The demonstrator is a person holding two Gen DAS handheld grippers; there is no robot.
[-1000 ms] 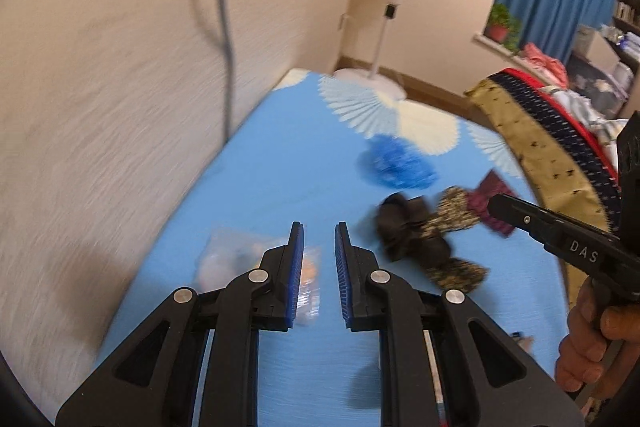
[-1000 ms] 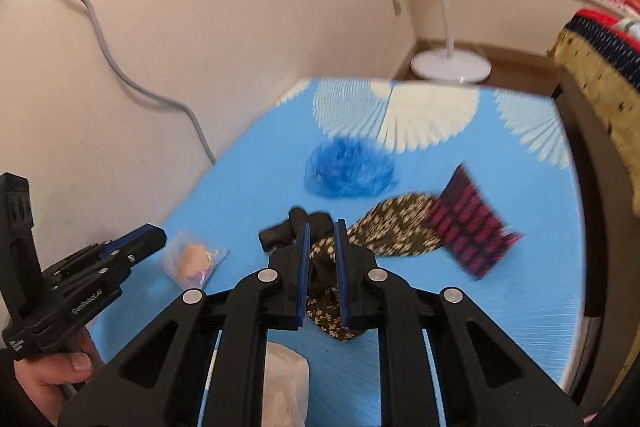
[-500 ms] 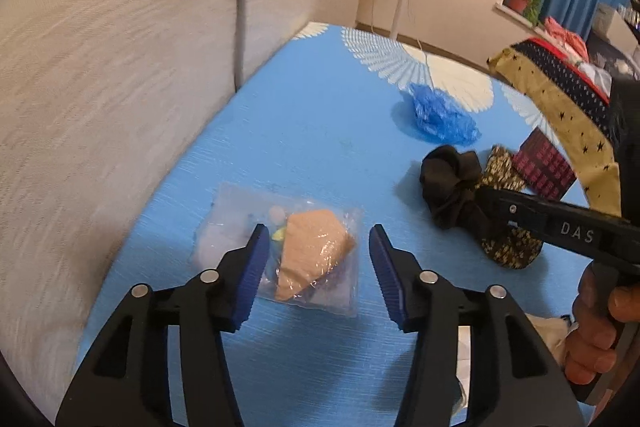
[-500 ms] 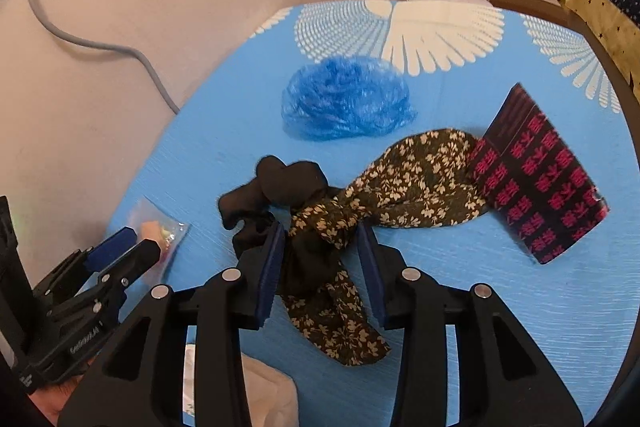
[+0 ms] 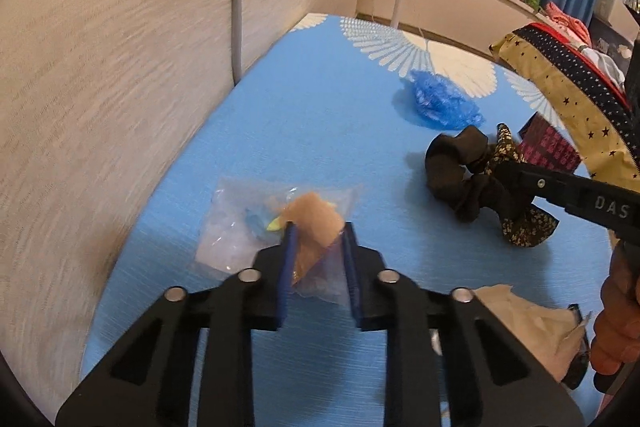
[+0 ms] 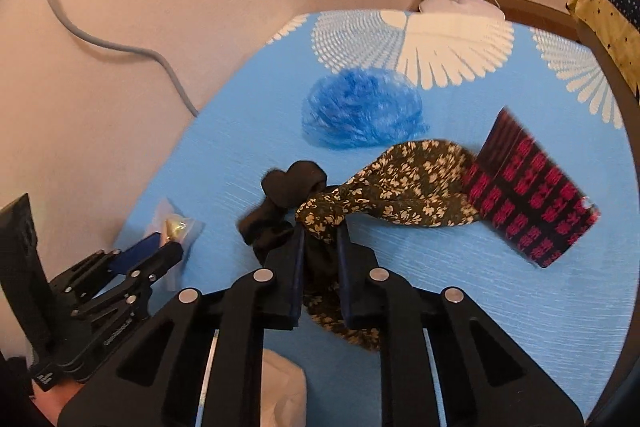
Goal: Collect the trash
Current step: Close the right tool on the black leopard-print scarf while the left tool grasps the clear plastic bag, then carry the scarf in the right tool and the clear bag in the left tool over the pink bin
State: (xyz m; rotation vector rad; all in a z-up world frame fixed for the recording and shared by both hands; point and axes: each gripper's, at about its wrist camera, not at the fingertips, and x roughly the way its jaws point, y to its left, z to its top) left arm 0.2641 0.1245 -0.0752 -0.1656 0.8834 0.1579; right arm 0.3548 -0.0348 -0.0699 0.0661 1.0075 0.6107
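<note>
Both tools closing: left tool (image 5: 318, 247) pinching the clear bag (image 5: 276, 223), right tool (image 6: 320, 247) pinching the floral cloth (image 6: 400, 183). Blue wad (image 6: 360, 111), tissue (image 5: 532, 327), red pack (image 6: 532, 195) still lying uncollected.

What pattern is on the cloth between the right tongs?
Dark cloth with small cream flowers, clearest in the right wrist view.

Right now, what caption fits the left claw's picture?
Left claw closing on a clear plastic bag lying on the blue mat.
</note>
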